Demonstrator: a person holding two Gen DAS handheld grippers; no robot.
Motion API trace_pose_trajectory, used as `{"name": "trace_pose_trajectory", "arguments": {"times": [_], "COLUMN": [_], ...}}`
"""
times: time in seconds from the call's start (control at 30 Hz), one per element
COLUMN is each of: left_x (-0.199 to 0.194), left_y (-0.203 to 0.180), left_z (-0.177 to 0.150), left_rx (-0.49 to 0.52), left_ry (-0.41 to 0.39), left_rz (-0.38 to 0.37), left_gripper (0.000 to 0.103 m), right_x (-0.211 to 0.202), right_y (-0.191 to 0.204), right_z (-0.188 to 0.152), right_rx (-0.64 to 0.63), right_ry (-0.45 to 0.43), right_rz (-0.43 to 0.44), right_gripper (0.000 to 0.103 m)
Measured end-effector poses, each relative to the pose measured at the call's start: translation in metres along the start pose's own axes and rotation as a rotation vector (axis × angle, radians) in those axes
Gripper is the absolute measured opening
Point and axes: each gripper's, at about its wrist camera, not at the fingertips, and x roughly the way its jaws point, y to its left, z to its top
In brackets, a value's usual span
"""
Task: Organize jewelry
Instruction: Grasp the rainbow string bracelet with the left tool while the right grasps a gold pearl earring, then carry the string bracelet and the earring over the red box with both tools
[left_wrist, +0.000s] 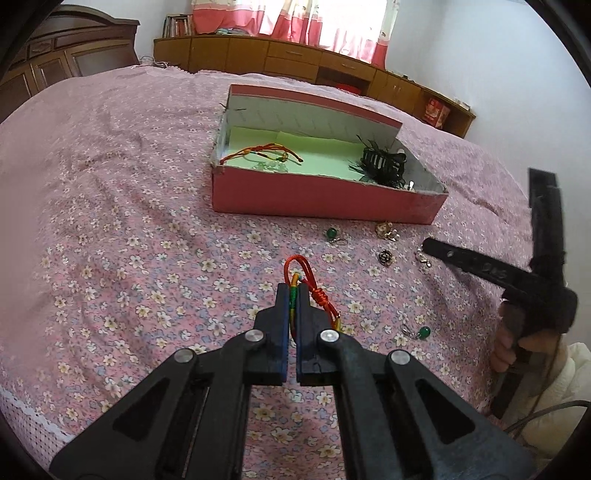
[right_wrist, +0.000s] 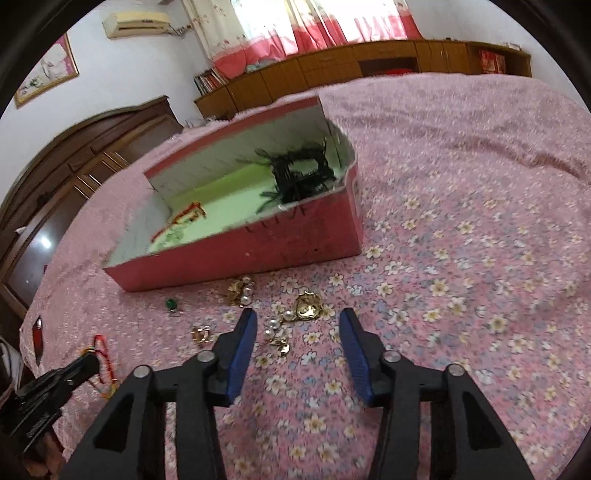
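My left gripper is shut on a red braided cord bracelet lying on the flowered bedspread; its loop sticks out past the fingertips. A pink cardboard box with a green floor lies beyond, holding another red cord bracelet and a black hair claw. My right gripper hovers open over a gold and pearl earring on the bedspread, with nothing pressed between its blue pads. In the left wrist view the right gripper reaches in from the right.
Loose pieces lie on the bedspread in front of the box: green bead earrings, a dark flower stud, a gold cluster, a small ring. Wooden cabinets line the far wall.
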Motion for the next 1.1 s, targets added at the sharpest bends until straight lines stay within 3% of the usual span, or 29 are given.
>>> {"name": "trace_pose_trajectory", "arguments": {"times": [0.47,0.53,1.1], "left_x": [-0.004,-0.005,-0.025], "left_y": [0.006,0.004,-0.010], "left_z": [-0.003,-0.003,0.008], "left_rx": [-0.019,-0.017,0.009], "left_ry": [-0.005,-0.006,-0.071], "left_rz": [-0.006,-0.004,-0.018], "left_gripper": [0.000,0.000,0.000], "right_x": [0.015,0.013,-0.050], "right_y": [0.006,0.005,0.001], "right_z": [-0.002,-0.003,-0.013], "right_rx": [-0.019,-0.014,0.012], "right_ry": [0.022,0.019,-0.094], "right_rz": [-0.017,-0.019,0.058], "right_gripper": [0.024,0.013,0.012]}}
